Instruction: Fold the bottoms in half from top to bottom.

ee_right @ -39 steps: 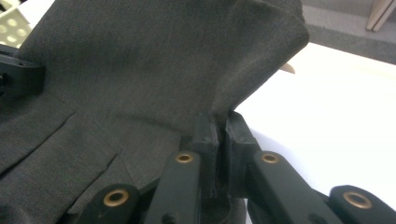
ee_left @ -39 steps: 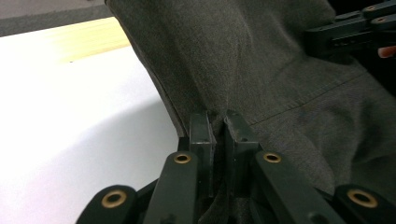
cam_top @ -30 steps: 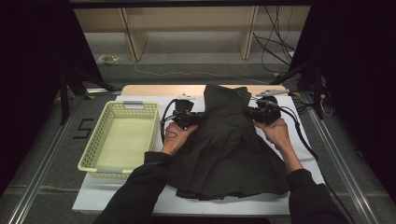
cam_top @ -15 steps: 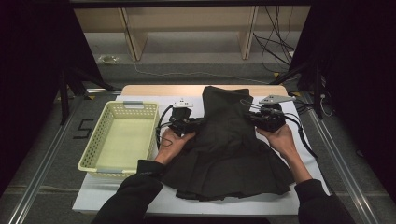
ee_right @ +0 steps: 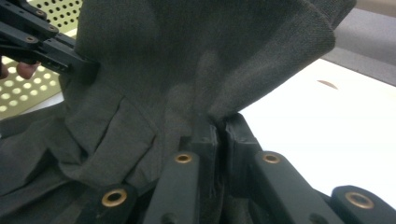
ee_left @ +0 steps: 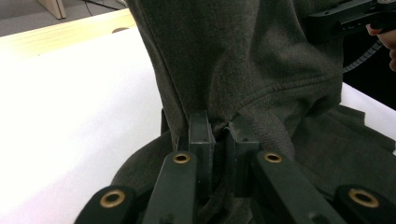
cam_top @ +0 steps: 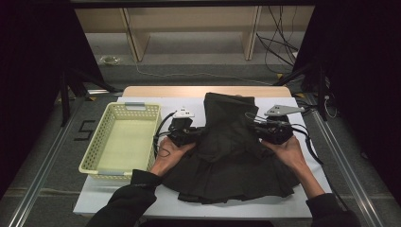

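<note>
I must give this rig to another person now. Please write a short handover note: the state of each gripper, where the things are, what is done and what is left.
Left gripper: shut on the left edge of the dark garment.
Right gripper: shut on its right edge.
Garment: on the white table, the far part lifted and folded over toward the person, the wide hem flat at the near side.
Basket: left of the garment, nothing in it.
Done: both edges gripped, first fold begun.
Left: probably lay the fold down, finish folding, then perhaps move the garment into the basket.
</note>
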Tool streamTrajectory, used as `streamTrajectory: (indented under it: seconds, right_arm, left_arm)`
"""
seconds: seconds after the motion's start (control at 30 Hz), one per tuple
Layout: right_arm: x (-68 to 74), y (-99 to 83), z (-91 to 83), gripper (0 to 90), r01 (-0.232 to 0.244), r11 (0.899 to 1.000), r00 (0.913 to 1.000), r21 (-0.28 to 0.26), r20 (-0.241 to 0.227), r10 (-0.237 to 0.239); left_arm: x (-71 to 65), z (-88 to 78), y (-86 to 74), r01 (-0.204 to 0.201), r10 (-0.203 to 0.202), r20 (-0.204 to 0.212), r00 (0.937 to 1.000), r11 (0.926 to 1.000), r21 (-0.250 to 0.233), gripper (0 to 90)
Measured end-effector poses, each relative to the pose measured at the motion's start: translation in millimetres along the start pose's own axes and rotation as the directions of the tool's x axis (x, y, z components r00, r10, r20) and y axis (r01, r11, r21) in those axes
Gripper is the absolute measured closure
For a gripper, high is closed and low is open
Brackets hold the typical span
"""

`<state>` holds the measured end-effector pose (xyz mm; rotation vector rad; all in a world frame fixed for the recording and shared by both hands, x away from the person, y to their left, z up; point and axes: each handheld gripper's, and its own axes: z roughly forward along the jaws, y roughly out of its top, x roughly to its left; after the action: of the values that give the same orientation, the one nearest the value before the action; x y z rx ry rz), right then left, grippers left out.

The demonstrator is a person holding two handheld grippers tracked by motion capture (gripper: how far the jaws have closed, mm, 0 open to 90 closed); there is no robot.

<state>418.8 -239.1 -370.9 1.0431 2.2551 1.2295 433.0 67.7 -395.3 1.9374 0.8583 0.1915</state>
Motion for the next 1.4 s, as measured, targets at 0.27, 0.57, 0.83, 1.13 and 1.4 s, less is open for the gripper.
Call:
streamTrajectory:
  seconds: [0.27,0.57,0.83,1.13,1.4]
  right_arm:
    - [9.3,-9.5,-11.5,84.7,0.005,1.000,0.9999,0.000,-0.010,-0.005]
    - [19.2,-18.4,-18.9,84.8,-0.005,1.000,0.9997,-0.007,-0.023,0.005]
    - [26.5,-25.0,-25.3,84.8,-0.006,1.000,0.9993,-0.010,-0.038,0.006]
    - [32.6,-33.2,-31.0,84.8,-0.026,1.000,0.9985,-0.008,-0.048,0.025]
    - [39.0,-40.9,-34.9,84.3,-0.028,1.000,0.9978,-0.003,-0.060,0.028]
  left_arm:
    - [-10.3,-7.2,-6.7,-0.012,0.011,0.016,0.9998,0.9999,0.008,82.2]
    - [-20.3,-15.8,-16.1,-0.014,0.014,0.019,0.9997,0.9998,0.014,82.3]
    - [-26.6,-22.9,-25.1,-0.024,0.024,0.026,0.9994,0.9996,0.014,82.4]
    - [-33.0,-25.3,-30.9,-0.027,0.026,0.038,0.9989,0.9994,0.023,82.3]
    - [-39.1,-27.0,-39.4,-0.031,0.029,0.055,0.9981,0.9988,0.037,82.0]
